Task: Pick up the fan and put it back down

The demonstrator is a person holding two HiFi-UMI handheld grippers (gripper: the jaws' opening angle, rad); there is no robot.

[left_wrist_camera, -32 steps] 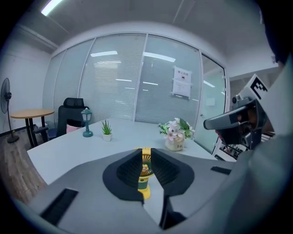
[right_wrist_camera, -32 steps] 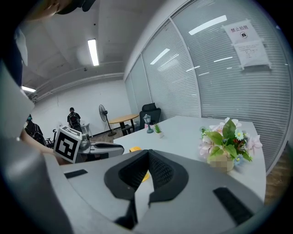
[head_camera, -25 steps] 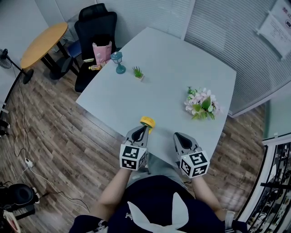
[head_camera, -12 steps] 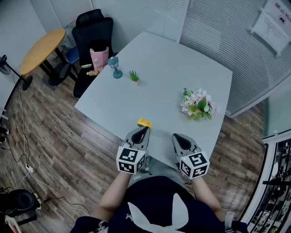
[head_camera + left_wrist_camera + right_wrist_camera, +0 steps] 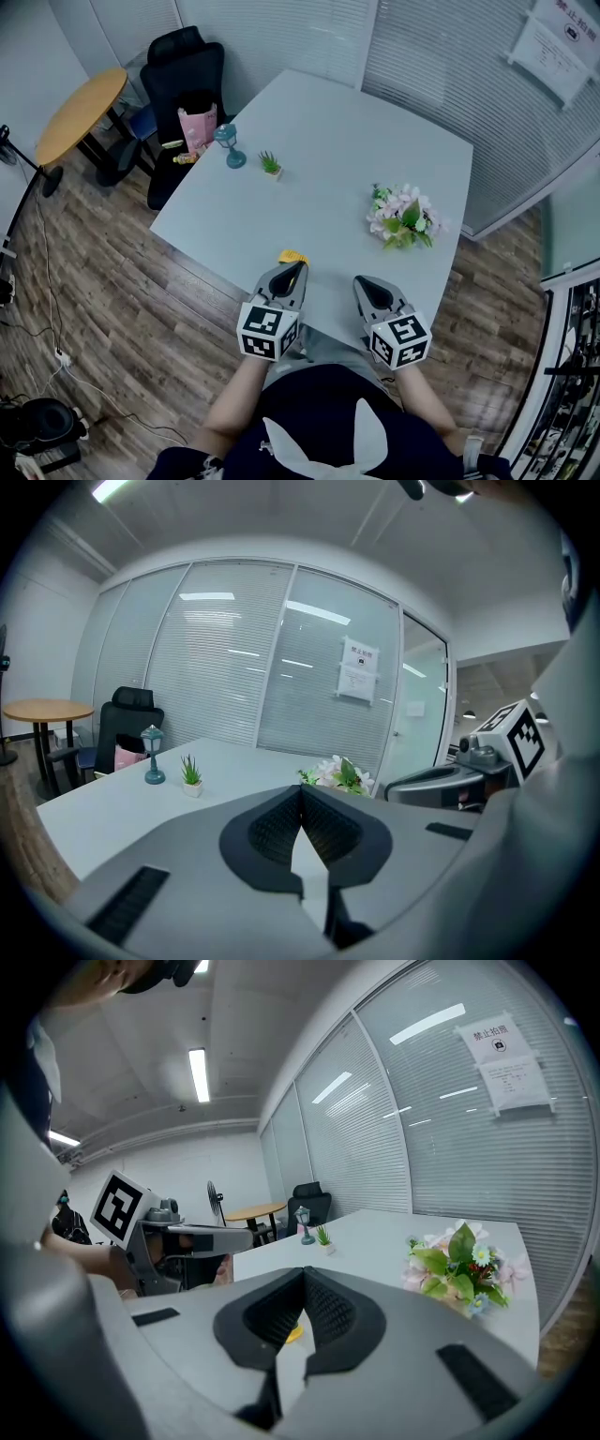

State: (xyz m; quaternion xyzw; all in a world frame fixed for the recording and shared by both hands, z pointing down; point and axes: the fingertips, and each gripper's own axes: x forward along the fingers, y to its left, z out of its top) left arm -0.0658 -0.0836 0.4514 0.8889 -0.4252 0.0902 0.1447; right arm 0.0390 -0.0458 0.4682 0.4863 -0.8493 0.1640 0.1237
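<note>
A small yellow round thing (image 5: 292, 256), which I take for the fan, lies on the white table (image 5: 347, 141) near its front edge. My left gripper (image 5: 298, 266) hovers just in front of it, shut, and its tip hides part of the yellow thing. In the left gripper view the fingers (image 5: 281, 822) meet with nothing between them. My right gripper (image 5: 360, 281) is beside it to the right, also shut and empty. In the right gripper view the yellow thing (image 5: 294, 1333) shows low through the gap under the closed fingertips (image 5: 319, 1302).
A bunch of pink and white flowers (image 5: 401, 216) lies at the table's right. A small potted plant (image 5: 271, 164) and a teal lamp figure (image 5: 226, 145) stand at the far left edge. Beyond are a black chair (image 5: 183, 70), a pink bag (image 5: 198, 127) and a round wooden table (image 5: 80, 103).
The left gripper has risen a little and now covers more of the yellow thing, which stays on the table. The right gripper has kept still.
</note>
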